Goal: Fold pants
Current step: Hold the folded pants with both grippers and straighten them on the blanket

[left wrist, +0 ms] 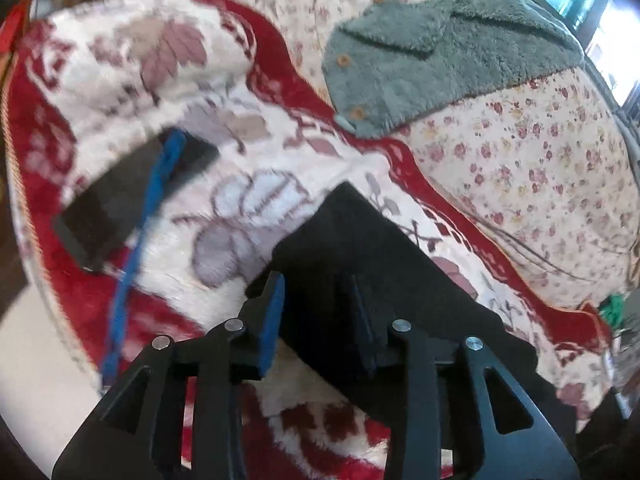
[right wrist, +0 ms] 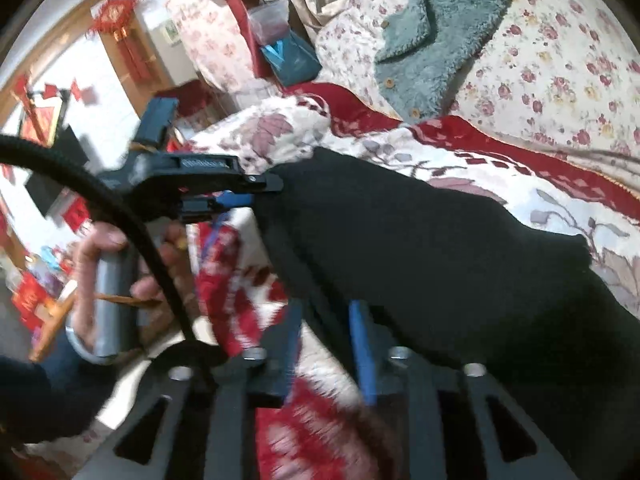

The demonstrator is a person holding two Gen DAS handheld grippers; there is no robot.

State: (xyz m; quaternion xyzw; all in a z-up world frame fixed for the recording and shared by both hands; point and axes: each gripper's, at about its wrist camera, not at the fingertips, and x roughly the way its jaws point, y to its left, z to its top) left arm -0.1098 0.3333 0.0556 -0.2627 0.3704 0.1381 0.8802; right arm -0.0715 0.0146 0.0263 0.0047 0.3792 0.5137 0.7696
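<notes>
The black pants (left wrist: 360, 248) lie on a red and white floral blanket (left wrist: 248, 200). In the left wrist view my left gripper (left wrist: 320, 312) has its jaws apart, with the edge of the black cloth lying between the blue pads (left wrist: 274, 312). In the right wrist view the pants (right wrist: 420, 248) stretch across the blanket (right wrist: 500, 184). My right gripper (right wrist: 326, 344) is also apart, with the pants' edge between its fingers. The left gripper (right wrist: 248, 196) shows there from the side, at the far corner of the pants.
A grey fleece jacket (left wrist: 432, 56) lies on the flowered bedspread (left wrist: 540, 152) behind. A black phone (left wrist: 120, 196) with a blue lanyard (left wrist: 140, 232) lies on the blanket at the left. A hand (right wrist: 100, 280) and a black cable (right wrist: 120, 216) are at the left.
</notes>
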